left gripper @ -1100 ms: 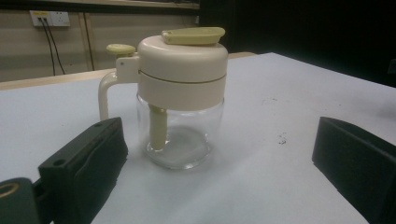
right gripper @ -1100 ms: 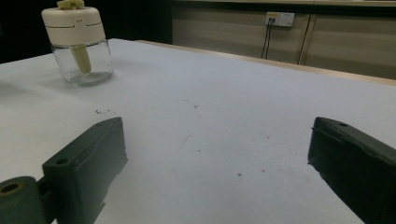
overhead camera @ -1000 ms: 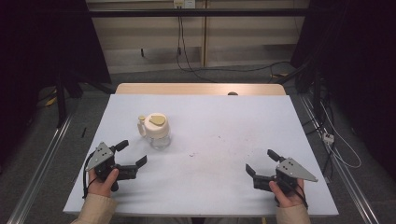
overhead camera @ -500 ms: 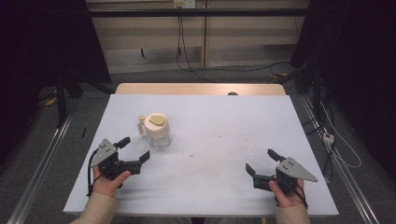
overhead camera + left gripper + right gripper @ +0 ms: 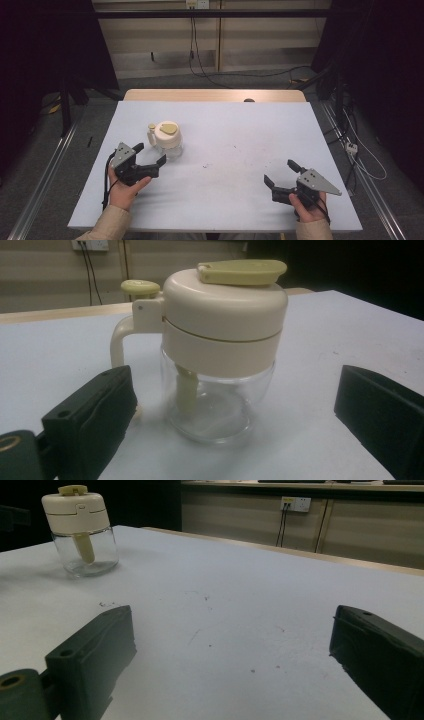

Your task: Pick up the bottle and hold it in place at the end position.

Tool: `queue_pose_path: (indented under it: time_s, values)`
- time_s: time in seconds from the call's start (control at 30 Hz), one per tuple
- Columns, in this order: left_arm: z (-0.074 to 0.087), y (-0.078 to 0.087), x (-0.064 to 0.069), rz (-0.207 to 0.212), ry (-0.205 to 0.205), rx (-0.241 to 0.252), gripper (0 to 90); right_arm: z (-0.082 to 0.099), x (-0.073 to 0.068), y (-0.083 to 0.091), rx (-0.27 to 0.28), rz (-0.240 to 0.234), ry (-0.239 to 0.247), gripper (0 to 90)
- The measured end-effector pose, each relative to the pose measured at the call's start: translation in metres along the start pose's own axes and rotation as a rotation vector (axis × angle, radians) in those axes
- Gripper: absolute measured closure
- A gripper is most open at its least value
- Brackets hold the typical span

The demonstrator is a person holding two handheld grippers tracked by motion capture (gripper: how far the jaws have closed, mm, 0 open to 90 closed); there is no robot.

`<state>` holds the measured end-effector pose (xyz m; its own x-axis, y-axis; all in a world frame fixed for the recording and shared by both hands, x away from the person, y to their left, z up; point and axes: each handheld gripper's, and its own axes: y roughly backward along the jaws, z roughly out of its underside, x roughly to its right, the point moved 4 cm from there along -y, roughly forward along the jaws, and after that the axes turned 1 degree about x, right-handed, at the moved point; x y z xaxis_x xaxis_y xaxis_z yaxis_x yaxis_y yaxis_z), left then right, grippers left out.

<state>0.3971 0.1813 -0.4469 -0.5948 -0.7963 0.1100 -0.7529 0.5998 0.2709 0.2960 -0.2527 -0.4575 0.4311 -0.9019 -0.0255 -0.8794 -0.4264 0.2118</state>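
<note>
Left gripper [image 5: 149,155] released, jaws spread wide, just short of the glass jar [image 5: 166,140], one jaw on each side of its near face without touching. Seen along those jaws in the left gripper view: jar [image 5: 220,350] upright on the pale worktop [image 5: 320,330], clear glass body below, cream lid on top with a yellow-green flap, handle and round yellow-green button off to the left, a yellow-green stem hanging inside the glass. Placed on the left half of the worktop [image 5: 240,145], about midway from front to back. Right gripper [image 5: 281,172] released too, jaws wide apart over bare worktop near the front right, well apart from the jar. From the right gripper view, jar [image 5: 82,530] far off at upper left.
</note>
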Motion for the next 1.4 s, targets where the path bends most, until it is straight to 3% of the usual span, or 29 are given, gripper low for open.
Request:
queue_pose_path:
  time_s: [0.27, 0.5, 0.67, 0.87, 1.4]
  values:
    - [0.000, -0.006, -0.001, -0.004, -0.009, -0.009, 2.9, 0.000, 0.000, 0.000, -0.003, 0.002, -0.001, 3.7]
    - [0.001, -0.012, 0.003, 0.027, -0.031, -0.018, 3.2, 0.001, 0.000, 0.000, -0.005, 0.004, -0.001, 3.8]
    - [0.001, -0.016, 0.003, 0.026, -0.043, -0.025, 4.8, 0.001, 0.000, -0.001, -0.010, 0.002, -0.001, 3.8]
    - [0.000, -0.022, 0.002, 0.007, -0.023, -0.016, 5.1, 0.001, 0.000, 0.000, -0.005, 0.001, 0.000, 3.8]
    - [-0.001, -0.042, 0.000, -0.050, -0.019, -0.012, 5.3, 0.001, -0.001, -0.001, -0.006, 0.001, 0.005, 3.8]
